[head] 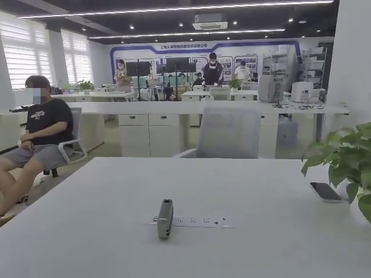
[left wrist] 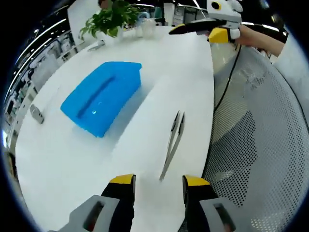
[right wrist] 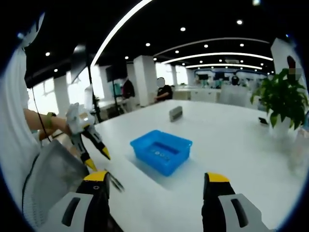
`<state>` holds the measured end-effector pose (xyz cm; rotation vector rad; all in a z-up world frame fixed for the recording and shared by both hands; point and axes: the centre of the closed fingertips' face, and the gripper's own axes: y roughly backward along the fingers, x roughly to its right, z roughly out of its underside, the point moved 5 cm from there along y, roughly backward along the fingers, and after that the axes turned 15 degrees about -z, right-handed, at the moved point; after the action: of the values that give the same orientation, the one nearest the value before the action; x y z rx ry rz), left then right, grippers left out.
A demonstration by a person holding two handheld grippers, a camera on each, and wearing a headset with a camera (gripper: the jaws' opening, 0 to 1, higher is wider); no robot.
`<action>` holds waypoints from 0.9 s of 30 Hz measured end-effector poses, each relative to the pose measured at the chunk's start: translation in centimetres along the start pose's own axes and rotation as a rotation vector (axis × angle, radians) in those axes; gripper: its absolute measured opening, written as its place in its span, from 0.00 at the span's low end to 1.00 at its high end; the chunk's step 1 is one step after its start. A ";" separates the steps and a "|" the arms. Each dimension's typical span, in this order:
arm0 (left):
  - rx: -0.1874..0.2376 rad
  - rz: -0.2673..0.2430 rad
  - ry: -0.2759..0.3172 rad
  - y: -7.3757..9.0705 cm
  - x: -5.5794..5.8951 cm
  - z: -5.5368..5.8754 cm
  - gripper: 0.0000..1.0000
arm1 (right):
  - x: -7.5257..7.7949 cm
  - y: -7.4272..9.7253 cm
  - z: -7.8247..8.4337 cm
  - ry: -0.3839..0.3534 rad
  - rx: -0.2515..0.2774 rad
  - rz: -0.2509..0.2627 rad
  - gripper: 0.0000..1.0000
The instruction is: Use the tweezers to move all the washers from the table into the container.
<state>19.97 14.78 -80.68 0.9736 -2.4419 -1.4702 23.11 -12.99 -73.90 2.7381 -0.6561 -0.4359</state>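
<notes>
A blue container [left wrist: 104, 96] stands on the white table [left wrist: 145, 63], and the metal tweezers [left wrist: 174, 142] lie flat just to its right near the table edge. My left gripper [left wrist: 159, 181] hovers open right behind the tweezers, holding nothing. The right gripper [left wrist: 212, 24] shows at the far end of the table. In the right gripper view the blue container [right wrist: 161, 150] holds a few small dark pieces, too small to identify. My right gripper [right wrist: 157, 177] is open and empty, well short of the container. The left gripper [right wrist: 84, 137] reaches in from the left over the tweezers [right wrist: 116, 182].
A mesh chair [left wrist: 251, 135] sits against the table edge. A grey device [head: 165, 218] and a flat strip [head: 194, 222] lie mid-table, with a phone [head: 324, 191] and a potted plant [head: 348, 156] at the right. A person [head: 40, 133] sits off to the left.
</notes>
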 end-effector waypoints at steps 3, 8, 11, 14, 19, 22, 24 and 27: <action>0.080 -0.074 0.119 1.6 -0.8 0.3 0.52 | 0.0 -0.2 0.1 0.003 -0.013 0.002 0.80; 0.246 -0.158 0.347 3.8 -1.7 -0.2 0.67 | -0.4 -0.5 -0.2 0.004 -0.012 -0.007 0.86; 0.405 -0.205 0.500 5.4 -2.4 -1.2 0.76 | -0.3 -0.6 -0.4 0.001 -0.001 -0.001 0.88; 0.514 -0.271 0.591 6.7 -3.2 -1.7 0.83 | -0.3 -0.7 -0.6 0.001 0.010 0.010 0.92; 0.642 -0.382 0.663 8.1 -4.0 -2.3 0.99 | 0.0 -0.5 -1.0 0.001 0.057 0.054 0.99; 0.716 -0.421 0.690 8.8 -3.9 -2.9 0.99 | 0.2 0.1 -1.1 0.020 0.064 0.096 0.99; 0.745 -0.432 0.695 8.9 -3.7 -3.1 0.99 | 0.3 0.2 -1.2 0.029 0.069 0.106 0.99; 0.758 -0.488 0.618 9.1 -3.8 -3.6 0.99 | 0.6 0.6 -1.3 0.044 0.091 0.138 0.99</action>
<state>20.25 17.22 -70.43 1.9021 -2.3342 -0.1350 23.84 -13.47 -72.60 2.7549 -0.8671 -0.3212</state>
